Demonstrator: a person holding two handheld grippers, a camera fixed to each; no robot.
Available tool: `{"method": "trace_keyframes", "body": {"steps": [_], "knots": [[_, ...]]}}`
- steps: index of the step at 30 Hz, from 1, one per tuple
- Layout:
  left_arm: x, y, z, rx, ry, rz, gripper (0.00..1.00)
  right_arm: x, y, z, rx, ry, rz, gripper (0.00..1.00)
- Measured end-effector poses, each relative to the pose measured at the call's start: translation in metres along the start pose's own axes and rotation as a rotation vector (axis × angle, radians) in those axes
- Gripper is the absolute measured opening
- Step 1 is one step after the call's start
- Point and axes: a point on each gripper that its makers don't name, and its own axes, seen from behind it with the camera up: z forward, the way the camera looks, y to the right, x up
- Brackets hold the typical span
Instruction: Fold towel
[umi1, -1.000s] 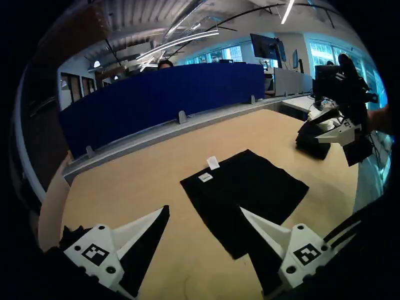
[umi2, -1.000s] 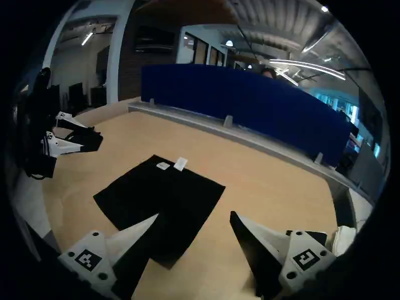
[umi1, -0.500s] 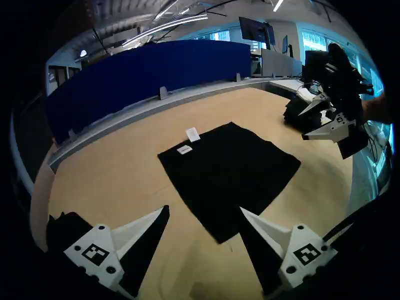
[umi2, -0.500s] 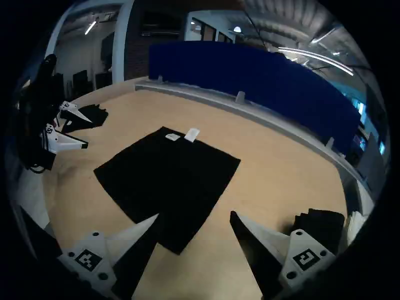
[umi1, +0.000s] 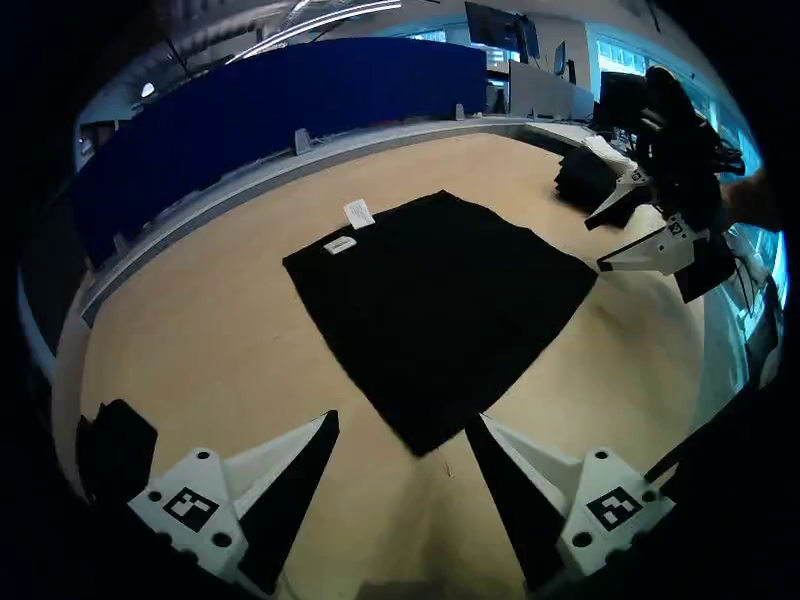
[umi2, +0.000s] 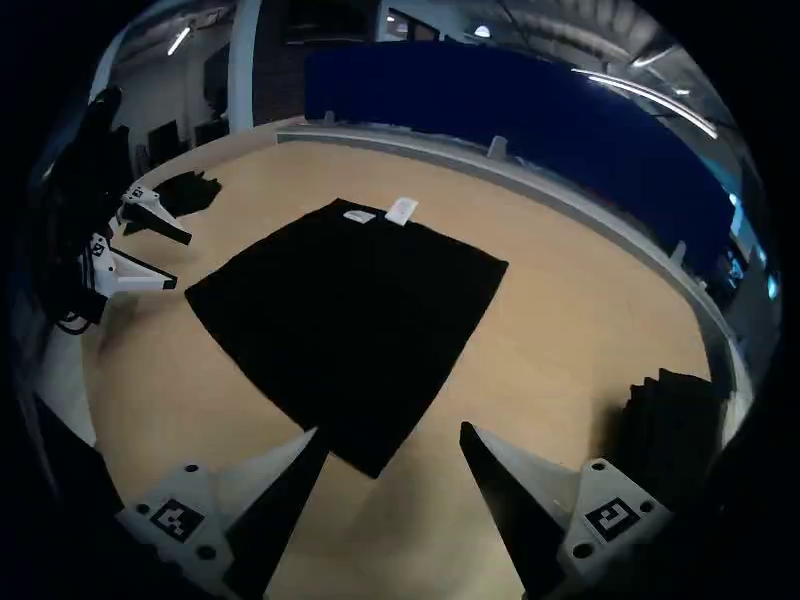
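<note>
well, the black towel (umi1: 440, 290) lies spread flat on the wooden worktop (umi1: 200, 330). one corner sits just ahead of the left gripper (umi1: 400, 420), whose fingers are wide apart. the right gripper (umi2: 388, 430), also apart and holding nothing, faces another corner. white tags (umi1: 358, 213) mark the far edge. a stack of dark folded cloth (umi2: 670, 430) lies to the right gripper's right.

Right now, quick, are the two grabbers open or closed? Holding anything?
Left gripper: open, holding nothing.
Right gripper: open, holding nothing.
</note>
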Motion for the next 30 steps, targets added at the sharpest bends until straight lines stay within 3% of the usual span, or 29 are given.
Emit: {"method": "trace_keyframes", "body": {"steps": [18,26,30], "knots": [[-0.018,0.014,0.015,-0.05,-0.071,-0.016,0.94,-0.019,-0.001,0.008,0.004,-0.05,-0.011,0.96],[-0.02,0.016,0.016,-0.055,-0.085,-0.01,0.93,-0.022,-0.003,0.011,0.02,-0.068,-0.013,0.87],[-0.024,0.016,0.015,-0.052,-0.099,-0.003,0.87,-0.023,-0.006,0.012,0.028,-0.073,-0.019,0.8]]}}
